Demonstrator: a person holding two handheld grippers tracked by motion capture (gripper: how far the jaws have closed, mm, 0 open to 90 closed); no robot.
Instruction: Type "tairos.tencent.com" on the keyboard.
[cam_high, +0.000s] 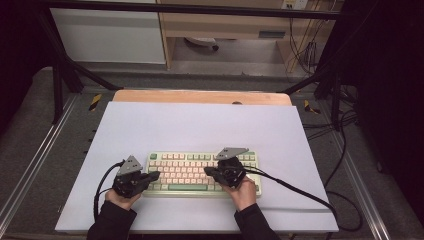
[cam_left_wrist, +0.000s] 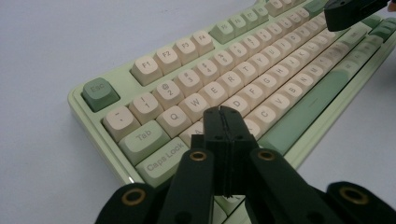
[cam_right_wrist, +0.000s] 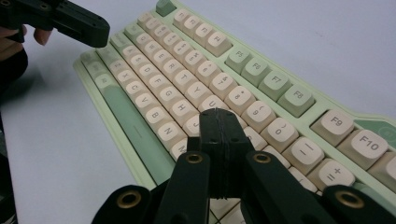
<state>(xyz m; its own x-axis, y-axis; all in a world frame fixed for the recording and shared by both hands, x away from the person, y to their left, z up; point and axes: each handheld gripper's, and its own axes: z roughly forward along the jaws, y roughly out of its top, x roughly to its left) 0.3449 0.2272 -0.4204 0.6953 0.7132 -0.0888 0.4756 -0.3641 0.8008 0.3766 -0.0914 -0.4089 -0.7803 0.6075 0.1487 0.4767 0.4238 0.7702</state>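
So I've got both grippers parked over the keyboard (cam_high: 202, 172), which sits flat on the white tabletop (cam_high: 200, 125) square to my side, long edge facing me so each hand covers its own half. The left gripper (cam_left_wrist: 223, 122) has its jaws pressed together with nothing between them, and the joined tips hang just above the home row, around the A and S keys, with Caps Lock (cam_left_wrist: 164, 157) just off to the left of the jaws and the green space bar (cam_left_wrist: 306, 109) off to their right. Closing them makes sense to me: shut jaws give one narrow blunt tip, so I can poke a single key instead of mashing two. The right gripper (cam_right_wrist: 220, 122) is set up the same way, jaws shut on nothing, tips over the keys below the number row, roughly the U/I/J area, with the green function keys (cam_right_wrist: 268, 77) beyond and to the right of its jaws. Both come in at a slant rather than straight down, which I'd guess keeps the cameras looking along the rows. Whether either tip actually touches a keycap I can't tell.
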